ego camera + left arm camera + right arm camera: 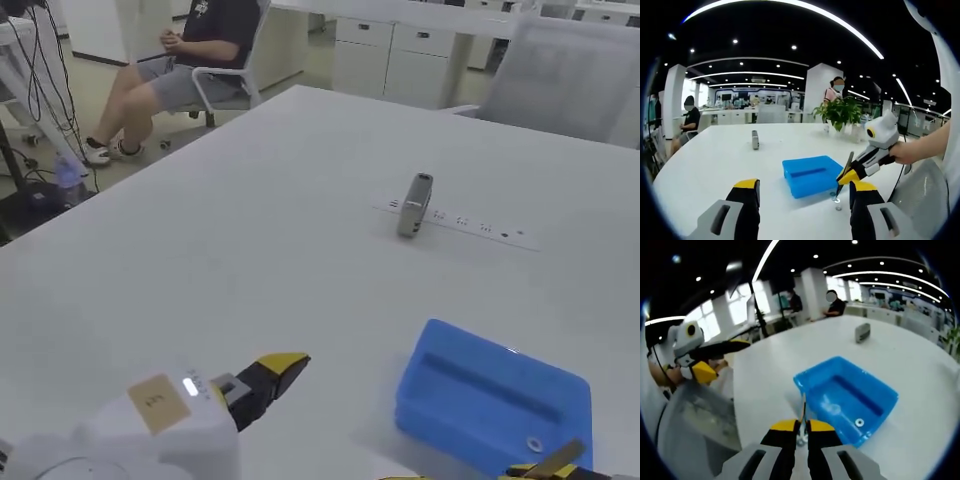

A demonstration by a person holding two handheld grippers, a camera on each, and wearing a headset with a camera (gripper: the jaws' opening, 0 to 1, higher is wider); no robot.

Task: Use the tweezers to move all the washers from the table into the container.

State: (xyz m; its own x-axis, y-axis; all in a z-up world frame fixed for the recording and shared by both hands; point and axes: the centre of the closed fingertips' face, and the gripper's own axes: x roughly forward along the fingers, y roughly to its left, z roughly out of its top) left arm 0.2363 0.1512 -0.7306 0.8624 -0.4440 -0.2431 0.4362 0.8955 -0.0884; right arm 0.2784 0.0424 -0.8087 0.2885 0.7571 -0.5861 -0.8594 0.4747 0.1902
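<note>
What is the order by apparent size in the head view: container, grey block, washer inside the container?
1. container
2. grey block; it lies farther away, so it may look smaller than it is
3. washer, clearly the smallest

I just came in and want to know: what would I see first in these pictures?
The bright blue container jumps out on the white table, near the bottom right of the head view. Beside it, the right gripper pinches thin tweezers pointing down at tiny washers on the table.
</note>
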